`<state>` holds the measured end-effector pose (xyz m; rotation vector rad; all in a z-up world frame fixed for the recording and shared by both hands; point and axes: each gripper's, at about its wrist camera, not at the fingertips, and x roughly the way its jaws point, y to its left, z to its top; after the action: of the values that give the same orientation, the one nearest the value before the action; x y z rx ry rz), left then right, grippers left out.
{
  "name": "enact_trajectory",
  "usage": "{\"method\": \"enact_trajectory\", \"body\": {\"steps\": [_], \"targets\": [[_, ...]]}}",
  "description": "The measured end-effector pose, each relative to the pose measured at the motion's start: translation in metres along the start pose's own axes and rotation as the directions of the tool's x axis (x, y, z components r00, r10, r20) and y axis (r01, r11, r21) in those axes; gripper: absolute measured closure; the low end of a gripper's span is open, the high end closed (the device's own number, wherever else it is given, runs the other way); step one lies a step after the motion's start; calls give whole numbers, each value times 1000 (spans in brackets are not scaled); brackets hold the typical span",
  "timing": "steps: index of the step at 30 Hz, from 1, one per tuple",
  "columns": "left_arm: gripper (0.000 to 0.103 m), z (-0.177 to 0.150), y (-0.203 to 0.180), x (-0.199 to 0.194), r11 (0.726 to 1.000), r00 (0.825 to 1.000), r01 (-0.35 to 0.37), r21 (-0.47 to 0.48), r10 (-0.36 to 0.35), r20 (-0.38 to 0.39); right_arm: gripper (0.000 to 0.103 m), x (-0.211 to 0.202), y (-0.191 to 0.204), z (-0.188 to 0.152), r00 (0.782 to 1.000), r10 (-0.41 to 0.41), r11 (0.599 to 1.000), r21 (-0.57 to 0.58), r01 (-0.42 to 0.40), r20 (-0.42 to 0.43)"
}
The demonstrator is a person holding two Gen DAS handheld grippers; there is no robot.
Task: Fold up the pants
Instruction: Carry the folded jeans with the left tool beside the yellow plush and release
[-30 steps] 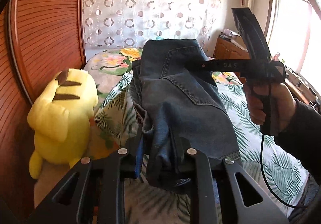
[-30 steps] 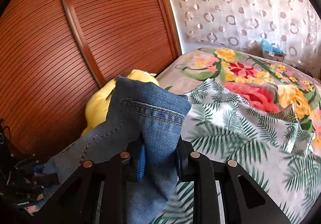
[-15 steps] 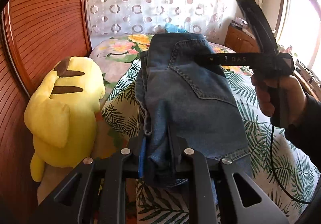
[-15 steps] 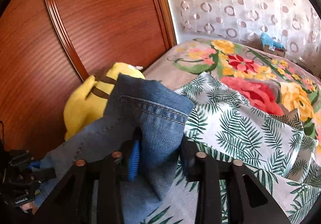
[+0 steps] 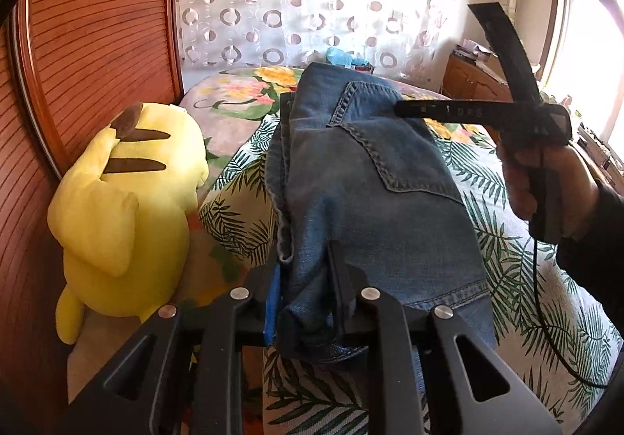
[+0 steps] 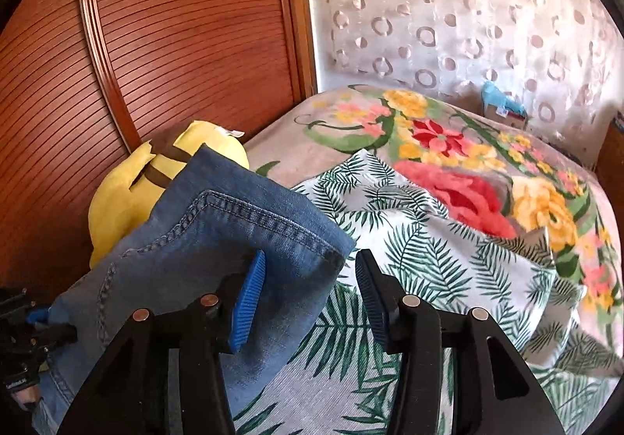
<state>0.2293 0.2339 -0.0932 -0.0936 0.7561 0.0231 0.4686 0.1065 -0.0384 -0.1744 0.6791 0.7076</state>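
Left gripper [image 5: 306, 298] clamped on jeans [image 5: 362, 177] near hem, lower centre. Right gripper [image 6: 308, 294] jaws opening, denim corner between, pads clear. Plush toy [image 5: 128, 209] at left bed [image 6: 448, 259] edge; open bedspread right.

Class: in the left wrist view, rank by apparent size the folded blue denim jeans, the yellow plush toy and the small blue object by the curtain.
1. Folded blue denim jeans, nearest the camera.
2. Yellow plush toy.
3. Small blue object, farthest away.

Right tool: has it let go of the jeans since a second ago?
Yes. The right tool is opening; its pads stand apart, off the jeans lying on the bed.
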Motion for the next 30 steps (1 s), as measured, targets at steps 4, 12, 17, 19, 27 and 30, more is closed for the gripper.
{"method": "enact_trajectory", "body": {"steps": [4,12,17,19,27,30], "targets": [[81,1,-4,-11,1000,1000,-11,8,11,16,53,-21,-1,-6,1000,14,1000,11,-14,9],[80,4,-22,-52,999,995,-27,42,23,94,53,-90,9,-41,997,44,999,14,-45,65],[55,5,-43,-82,997,989,-21,72,10,150,53,-142,14,-65,992,47,999,12,-49,114],[52,4,-52,-91,996,986,-11,89,-4,167,53,-162,16,-78,991,42,999,13,-44,127],[21,0,-88,-116,990,979,23,143,-51,198,53,-228,25,-124,985,11,1000,23,-16,172],[16,-2,-98,-123,987,974,37,158,-71,214,53,-249,26,-138,983,-6,1000,31,0,186]]}}
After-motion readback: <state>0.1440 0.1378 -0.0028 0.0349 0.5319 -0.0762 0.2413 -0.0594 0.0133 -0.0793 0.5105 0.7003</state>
